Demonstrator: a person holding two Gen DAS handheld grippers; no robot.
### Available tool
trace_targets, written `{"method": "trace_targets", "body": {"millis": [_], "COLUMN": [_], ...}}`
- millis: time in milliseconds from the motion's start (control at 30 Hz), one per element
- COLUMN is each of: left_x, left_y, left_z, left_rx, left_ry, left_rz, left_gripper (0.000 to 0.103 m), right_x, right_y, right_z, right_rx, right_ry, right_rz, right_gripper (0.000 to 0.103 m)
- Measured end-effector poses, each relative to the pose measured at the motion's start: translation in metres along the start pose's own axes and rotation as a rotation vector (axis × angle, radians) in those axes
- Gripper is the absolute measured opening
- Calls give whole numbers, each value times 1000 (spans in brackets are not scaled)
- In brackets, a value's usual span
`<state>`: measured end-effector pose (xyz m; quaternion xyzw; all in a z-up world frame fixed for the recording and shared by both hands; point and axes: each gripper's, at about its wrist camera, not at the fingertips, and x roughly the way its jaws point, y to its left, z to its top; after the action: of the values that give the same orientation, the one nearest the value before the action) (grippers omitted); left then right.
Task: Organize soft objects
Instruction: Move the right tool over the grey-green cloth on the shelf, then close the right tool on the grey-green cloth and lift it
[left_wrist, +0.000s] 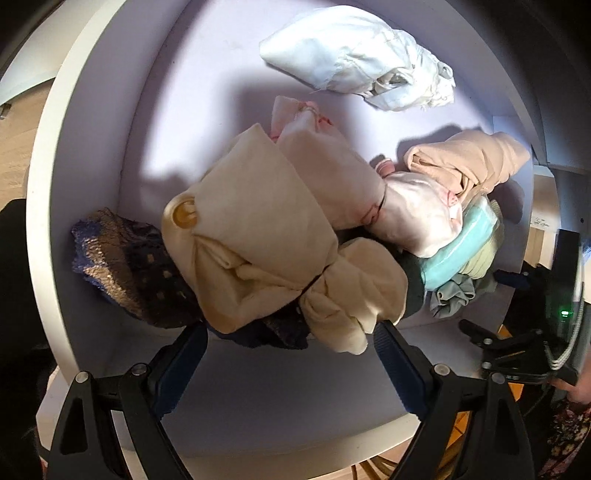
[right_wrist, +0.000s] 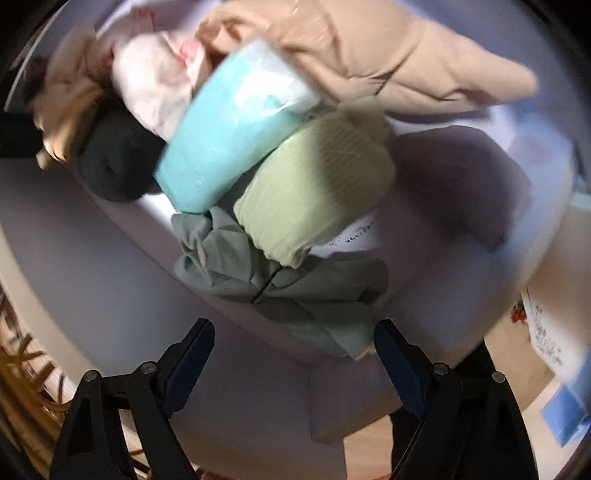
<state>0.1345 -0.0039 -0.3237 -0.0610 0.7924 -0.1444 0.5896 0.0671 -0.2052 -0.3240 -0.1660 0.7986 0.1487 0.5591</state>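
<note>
In the left wrist view, a cream cloth bundle (left_wrist: 266, 236) with a round button lies over a dark knit piece (left_wrist: 122, 266) in a white box (left_wrist: 40, 221). My left gripper (left_wrist: 290, 332) stands wide open, the bundle's near end between its fingertips. Behind lie a pink-white garment (left_wrist: 417, 214), a beige cloth (left_wrist: 465, 162) and a white cloth (left_wrist: 351, 55). My right gripper (right_wrist: 293, 332) is open above a grey-green cloth (right_wrist: 295, 291). Beyond it sit a pale green roll (right_wrist: 314, 192), a teal packet (right_wrist: 229, 147) and a black cloth (right_wrist: 118, 162).
The box's white walls ring the pile on the left and far sides. A wicker basket (right_wrist: 26, 387) shows at the lower left of the right wrist view, and a blue object (right_wrist: 565, 410) at its lower right. Wooden floor lies outside the box.
</note>
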Motion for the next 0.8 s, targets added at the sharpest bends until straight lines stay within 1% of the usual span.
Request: {"method": "trace_targets", "body": {"millis": [33,67,100,200,233,267,300,333,400,500,567,633,667,767,800], "left_x": [1,-2,-5,-6,-9,-13,-15,-15,-15,-16,-12,-15,-18,-17,-18], "left_y": [0,1,2,1,3,5,6,6,5,3,-1,-2,1,-4,-6], "left_z": [-1,12,16,32,34,37,39,39,41,39,40,34,25,26,25], "left_rx": [-1,-3,-6,-24,-29,-33,-39,-41,-41,-33,-38,-43,-43,-30,-25], "left_ry": [-1,0,0,-13,-25,-36,-51,-60,-66,-68,-76,-82,-85,-97,-100], "left_rz": [-3,-5,-5,-10,-13,-16,-20,-24,-26,-17,-22,-38,-48,-88,-92], "left_gripper": [92,92,92,92,93,93,93,93,93,93,93,93,93,93,93], "right_x": [4,8,13,27,30,33,33,32,25,12,6,0,-3,-22,-32], "right_y": [-1,0,2,4,4,2,2,1,-2,-15,-21,-31,-34,-51,-56], "right_z": [3,7,10,17,19,24,25,27,30,27,25,21,20,13,16], "right_rx": [-1,3,2,-17,-13,-6,6,17,50,140,173,219,238,296,308], "right_ry": [2,3,8,22,18,11,-4,-18,-53,-108,-131,-158,-169,-231,-251], "right_rz": [-2,-4,-15,-72,-79,-81,-79,-73,-51,42,78,132,153,224,241], "right_gripper": [88,88,87,75,67,62,54,49,46,45,45,45,45,44,44]}}
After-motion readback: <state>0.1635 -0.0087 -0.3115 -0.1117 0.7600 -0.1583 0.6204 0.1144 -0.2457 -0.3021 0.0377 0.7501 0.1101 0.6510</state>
